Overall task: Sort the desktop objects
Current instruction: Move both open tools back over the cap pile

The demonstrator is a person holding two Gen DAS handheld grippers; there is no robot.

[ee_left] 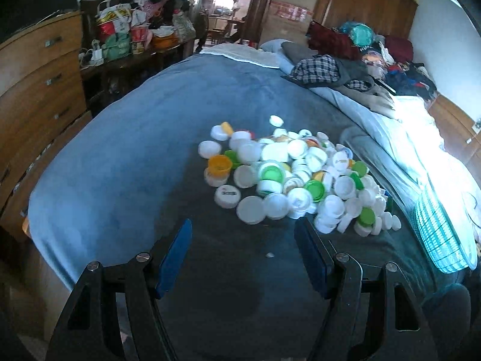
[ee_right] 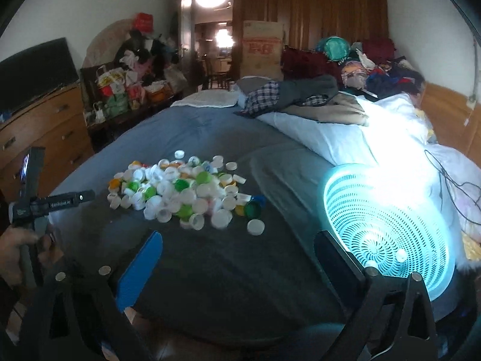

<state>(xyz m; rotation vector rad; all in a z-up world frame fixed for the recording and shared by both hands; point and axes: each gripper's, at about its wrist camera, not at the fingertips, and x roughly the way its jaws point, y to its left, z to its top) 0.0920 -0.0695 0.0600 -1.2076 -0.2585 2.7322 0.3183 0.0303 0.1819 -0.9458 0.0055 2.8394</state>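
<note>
A heap of plastic bottle caps [ee_left: 294, 177], mostly white with some green and orange ones, lies on a blue-grey blanket on a bed; it also shows in the right wrist view [ee_right: 183, 192]. A light blue perforated basket [ee_right: 387, 225] stands to the right of the heap, two white caps inside; its edge shows in the left wrist view [ee_left: 439, 234]. My left gripper [ee_left: 243, 237] is open and empty, just short of the heap. My right gripper [ee_right: 237, 249] is open and empty, between the heap and the basket. The left gripper's body shows at the left of the right wrist view [ee_right: 33, 204].
The blanket [ee_left: 135, 165] covers the bed. A person lies under white bedding [ee_right: 345, 132] at the right, with piled clothes [ee_right: 360, 60] behind. A wooden dresser [ee_left: 39, 81] stands left of the bed, and a cluttered table [ee_left: 135, 39] with bags beyond it.
</note>
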